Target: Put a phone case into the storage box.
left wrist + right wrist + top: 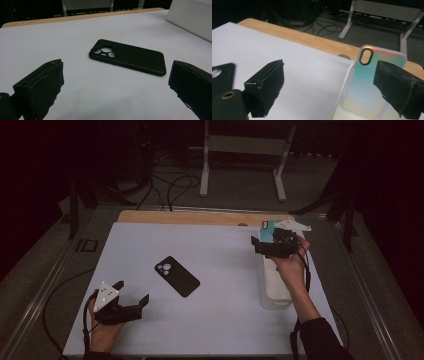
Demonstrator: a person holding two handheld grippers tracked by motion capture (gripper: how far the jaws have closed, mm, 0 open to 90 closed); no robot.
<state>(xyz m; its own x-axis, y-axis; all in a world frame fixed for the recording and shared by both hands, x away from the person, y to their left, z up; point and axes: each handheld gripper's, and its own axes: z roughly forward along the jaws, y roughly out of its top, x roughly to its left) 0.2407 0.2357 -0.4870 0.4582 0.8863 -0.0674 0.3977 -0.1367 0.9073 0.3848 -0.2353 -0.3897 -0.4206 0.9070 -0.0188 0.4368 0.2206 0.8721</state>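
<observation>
Left tool (pixel 131 296) sits lower left of the high view, resting low on the desk (pixel 215 330), jaws spread wide, nothing between them. In the left gripper view both jaws frame the bottom corners and the black case (pixel 128 56) lies flat dead ahead, centre frame, camera cutouts at its left end. In the high view that case (pixel 177 276) is mid-frame, up and right of the left tool, long axis running diagonal from upper left to lower right. Near the left tool, well apart from the right one.

Right tool (pixel 270 245) is upper right of the high view, held above the far end of the clear bin (pixel 274 290), which runs along the right edge of the white sheet. Its jaws stand wide too. In the right gripper view the iridescent case (pixel 372 82) stands upright in the bin (pixel 344 100), leaning a little, camera slot at top; it sits at the right jaw, partly behind it. Contact there: can't tell. Left jaw is well clear, so no grip on it as seen.

My read: the right tool is working the iridescent case. Key relation: the case is off-centre in the gap, hard toward the right jaw, flat face toward the camera rather than across the jaws. Closing as-is looks marginal; the tool likely needs a shift right or a wrist turn first.
</observation>
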